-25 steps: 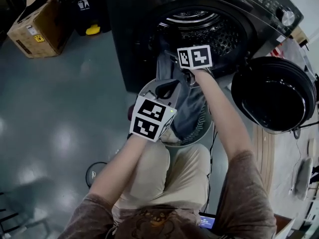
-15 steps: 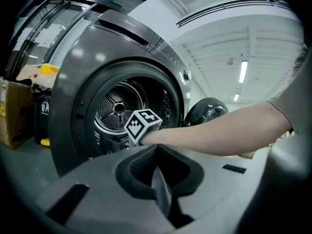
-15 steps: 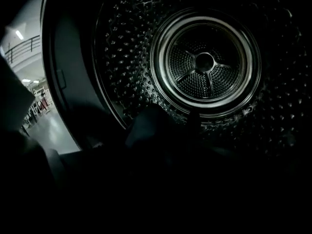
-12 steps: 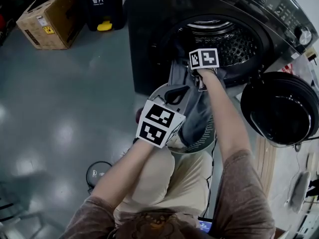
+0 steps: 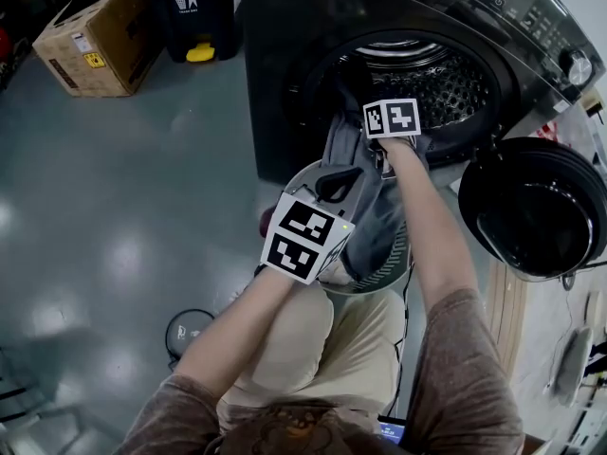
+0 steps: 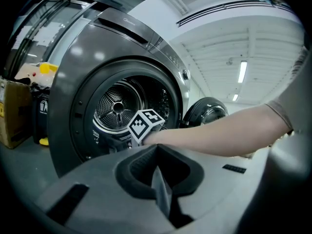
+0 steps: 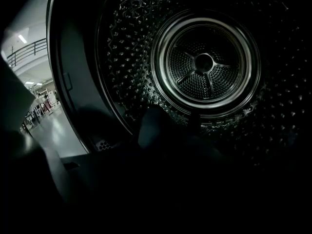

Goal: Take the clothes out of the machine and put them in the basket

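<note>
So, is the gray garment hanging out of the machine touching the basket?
Touching. The head view shows the gray garment running from the machine mouth down past the basket rim, with its lower end resting inside the basket.

A brown short-sleeved T-shirt [image 5: 455, 368] with a printed front and beige trousers [image 5: 322, 339] are worn. White cubes [image 5: 305, 237] [image 5: 392, 118] with black square markers are carried on the grey left hand-held gripper [image 5: 327, 186] and the right hand-held gripper [image 5: 387, 152].

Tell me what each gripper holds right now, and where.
Left gripper clamps the laundry basket at its rim handle cutout. Right gripper has just been closing over the grey garment at the drum mouth; too dark to confirm a grip.
</note>
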Demonstrator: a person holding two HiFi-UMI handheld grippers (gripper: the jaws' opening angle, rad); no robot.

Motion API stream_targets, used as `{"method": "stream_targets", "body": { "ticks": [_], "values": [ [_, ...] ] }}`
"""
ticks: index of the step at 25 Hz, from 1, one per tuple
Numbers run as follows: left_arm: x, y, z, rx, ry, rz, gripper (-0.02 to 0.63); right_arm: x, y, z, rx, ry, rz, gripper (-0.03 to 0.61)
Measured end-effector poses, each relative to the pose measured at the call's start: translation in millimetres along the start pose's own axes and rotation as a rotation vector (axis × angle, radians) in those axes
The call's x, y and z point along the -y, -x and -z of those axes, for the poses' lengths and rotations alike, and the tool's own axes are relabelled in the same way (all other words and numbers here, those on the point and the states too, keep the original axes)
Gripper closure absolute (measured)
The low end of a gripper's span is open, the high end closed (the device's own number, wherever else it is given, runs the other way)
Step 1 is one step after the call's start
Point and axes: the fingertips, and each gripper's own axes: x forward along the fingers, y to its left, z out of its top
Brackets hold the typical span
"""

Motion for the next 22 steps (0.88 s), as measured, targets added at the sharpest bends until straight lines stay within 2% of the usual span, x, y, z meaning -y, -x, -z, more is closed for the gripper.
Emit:
{"method": "stream_targets", "body": {
  "ticks": [2,7,14,22],
  "values": [
    [2.3,-0.9,0.1,-0.002,-0.004,0.003,0.607,5.9,3.4,1.6,0.008,0.007,0.021,0.409],
    [2.6,-2.5,0.6,-0.005,-0.009,0.002,0.607,6.0,13.7,0.1,0.029,0.029,0.048,0.514],
    [5.6,-6.9,5.7,-0.022,-0.031,-0.002,0.607,-16.4,66.6,5.5,0.122,0.006,-0.035,0.529],
    [15.5,-6.9,7.1,-0.025,-0.06,-0.007,0.607,-33.7,152.9,41.9,0.224,-0.023,-0.091,0.529]
  ]
}}
